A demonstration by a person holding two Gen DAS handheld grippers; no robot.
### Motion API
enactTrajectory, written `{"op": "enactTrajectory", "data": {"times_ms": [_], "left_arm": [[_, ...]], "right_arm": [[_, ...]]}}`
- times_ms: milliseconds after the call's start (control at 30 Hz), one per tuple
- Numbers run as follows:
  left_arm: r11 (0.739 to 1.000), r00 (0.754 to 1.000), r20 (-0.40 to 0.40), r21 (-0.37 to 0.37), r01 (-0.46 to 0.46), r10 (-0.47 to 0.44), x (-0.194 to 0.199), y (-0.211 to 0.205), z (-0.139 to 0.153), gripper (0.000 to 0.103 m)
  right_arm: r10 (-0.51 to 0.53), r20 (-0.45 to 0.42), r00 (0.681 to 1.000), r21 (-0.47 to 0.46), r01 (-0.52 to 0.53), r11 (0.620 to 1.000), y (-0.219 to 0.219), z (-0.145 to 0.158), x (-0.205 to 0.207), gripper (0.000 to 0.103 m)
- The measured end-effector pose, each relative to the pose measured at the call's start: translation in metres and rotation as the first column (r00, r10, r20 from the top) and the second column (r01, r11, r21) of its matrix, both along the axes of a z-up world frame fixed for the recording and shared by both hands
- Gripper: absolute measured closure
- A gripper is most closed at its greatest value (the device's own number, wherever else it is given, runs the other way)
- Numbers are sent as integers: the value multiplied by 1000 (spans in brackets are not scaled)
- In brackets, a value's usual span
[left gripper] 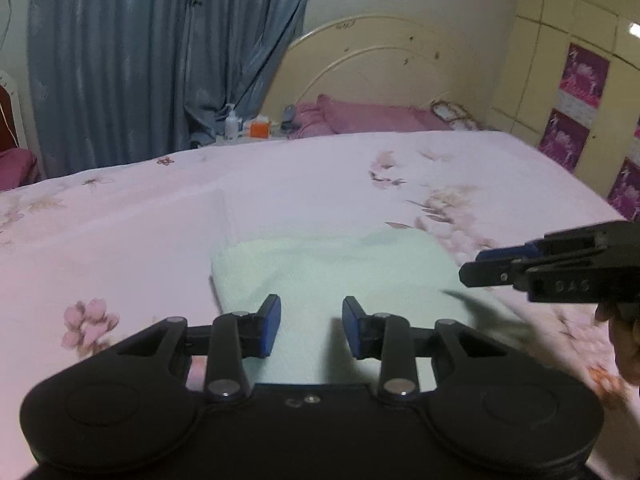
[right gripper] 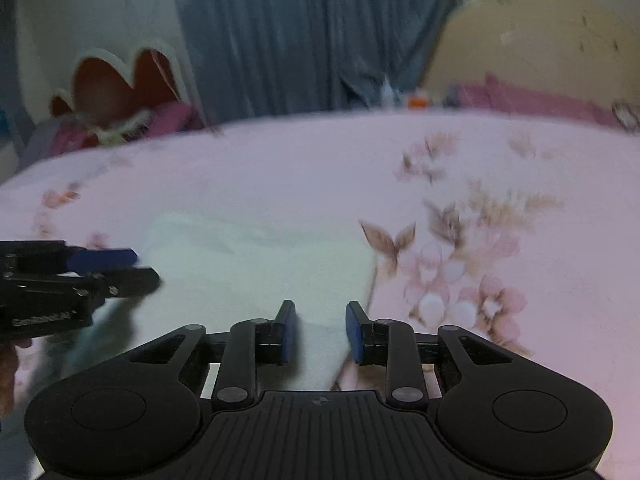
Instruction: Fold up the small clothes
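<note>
1. Left gripper nearest the lens: fingers parted with a moderate gap, nothing between the blue pads. It hangs just above the near edge of the pale green cloth.
2. Right gripper: fingers likewise apart, empty, over the cloth's near right corner. Right-wrist view is motion-blurred, so contact with the fabric cannot be told.
3. Cloth lies roughly rectangular on the bed, on the floral pink sheet, near the front. It looks already doubled at least once (judgement from the rounded left edge); the right side looks loose and smeared.
4. Step in hand, as judged: take hold of the near edge for a further fold, or release after one. Cannot tell which.
5. To do it well: pinch both near corners at matching depth, catching all layers; lift low, carry both sides evenly to the far edge, align corners before letting go.
6. Risk: grabbing the bedsheet beneath along with the cloth.
</note>
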State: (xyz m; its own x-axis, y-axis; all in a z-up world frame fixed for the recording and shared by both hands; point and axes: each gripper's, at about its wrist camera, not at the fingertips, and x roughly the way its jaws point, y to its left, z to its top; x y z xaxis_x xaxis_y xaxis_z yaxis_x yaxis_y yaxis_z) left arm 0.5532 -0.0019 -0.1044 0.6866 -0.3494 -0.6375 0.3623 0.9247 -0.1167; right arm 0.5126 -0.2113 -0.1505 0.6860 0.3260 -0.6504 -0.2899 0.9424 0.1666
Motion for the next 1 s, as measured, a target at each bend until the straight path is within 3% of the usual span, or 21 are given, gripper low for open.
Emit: {"op": "enactTrajectory", "data": {"times_ms": [133,200,233,300,433,600,667,733,800,867,900,967,1000], "left_arm": [[1000,999,-47,-14,9,-10,-20,-1,-15,73],[1000,999,-51,-23,-5,4,-22,-4,-25,72],[1000,999,-52,-25,-13,11,-21,-6,-26,72],[1000,998,-66,-15,-19,18,-19,-9,-22,72],[1000,998,-57,-21,8,-10,-40,-7,-7,76],[998,999,-51,-61,-4,1,-99,6,-5,77],[997,994,-108,-72,-6,-2,-110,3,-16,79],[985,981,-192,-166,-39,7,-118,3,-30,78],[985,984,-180,-166,-37,6,-130,-6,-33,75],[987,984,-178,-155,-34,6,-133,-12,-29,74],[985,982,-187,-171,-37,5,-133,-11,-26,71],[985,984,-178,-168,-48,17,-133,-10,-16,62],[987,988,-152,-146,-60,38,-136,-9,-11,47]], "right_arm": [[140,26,990,-30,-139,990,8,4,-35,75],[151,-20,988,-156,-152,976,19,-16,-36,75],[133,-23,991,-170,-135,976,18,-24,-33,74],[76,-53,996,-93,-81,992,9,-24,-25,74],[54,-25,998,-116,-56,992,12,-9,-30,74],[202,12,979,-94,-200,975,14,4,-82,75],[274,-17,962,-104,-274,956,19,-6,-99,75],[278,-55,959,-171,-283,944,19,-24,-106,75],[214,-82,973,-190,-227,955,2,-39,-105,75],[167,-108,980,-106,-178,978,-17,-41,-101,75],[164,-108,980,-107,-176,979,-21,-40,-101,75],[159,-97,983,-129,-170,977,-24,-34,-101,75],[135,-84,987,-134,-146,980,-26,-29,-101,75]]}}
